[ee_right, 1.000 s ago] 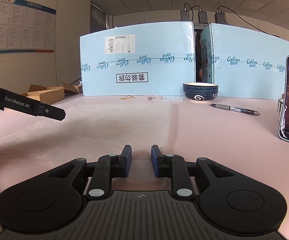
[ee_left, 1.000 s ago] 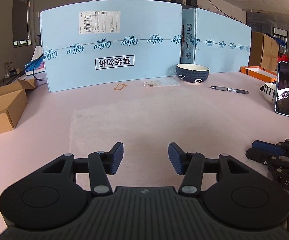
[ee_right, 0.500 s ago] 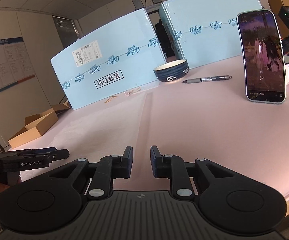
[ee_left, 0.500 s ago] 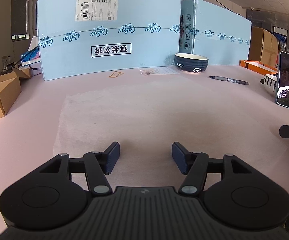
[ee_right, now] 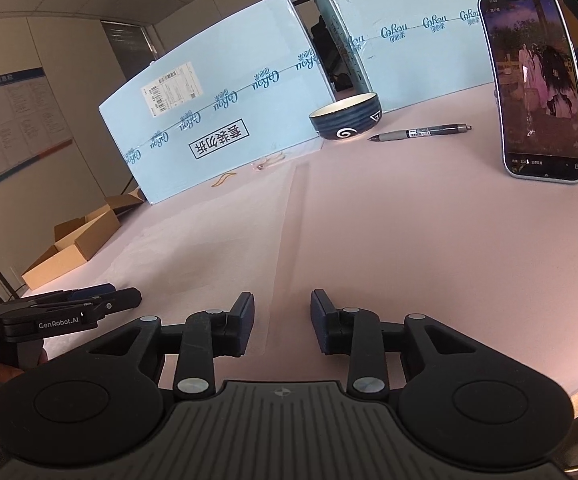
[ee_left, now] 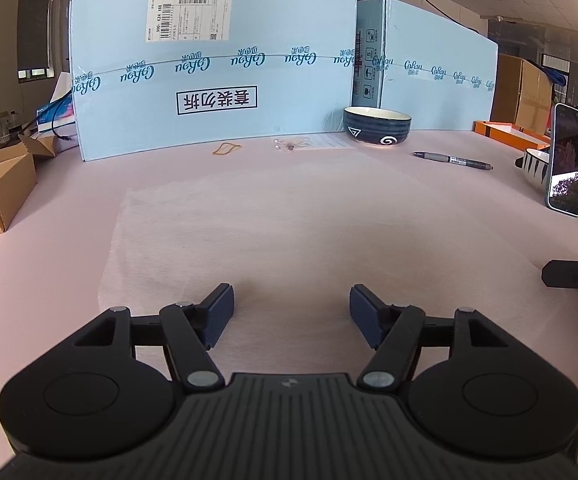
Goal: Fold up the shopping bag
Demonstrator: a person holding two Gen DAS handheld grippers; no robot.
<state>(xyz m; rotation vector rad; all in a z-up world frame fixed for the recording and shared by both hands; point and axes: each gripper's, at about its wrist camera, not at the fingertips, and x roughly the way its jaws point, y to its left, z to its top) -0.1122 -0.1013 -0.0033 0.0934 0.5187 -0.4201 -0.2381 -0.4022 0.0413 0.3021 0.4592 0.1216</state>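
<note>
Left claw [ee_left: 291,312] opening, empty, over near edge of flat bag [ee_left: 249,232]

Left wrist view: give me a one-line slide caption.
Left claw, jaws opening and empty, above the flat translucent shopping bag on the pink table, blue cartons behind.

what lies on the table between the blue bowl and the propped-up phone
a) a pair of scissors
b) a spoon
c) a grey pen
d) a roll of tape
c: a grey pen lies flat on the pink table, to the right of the blue bowl and left of the upright phone; no scissors, tape or spoon show there.
</note>
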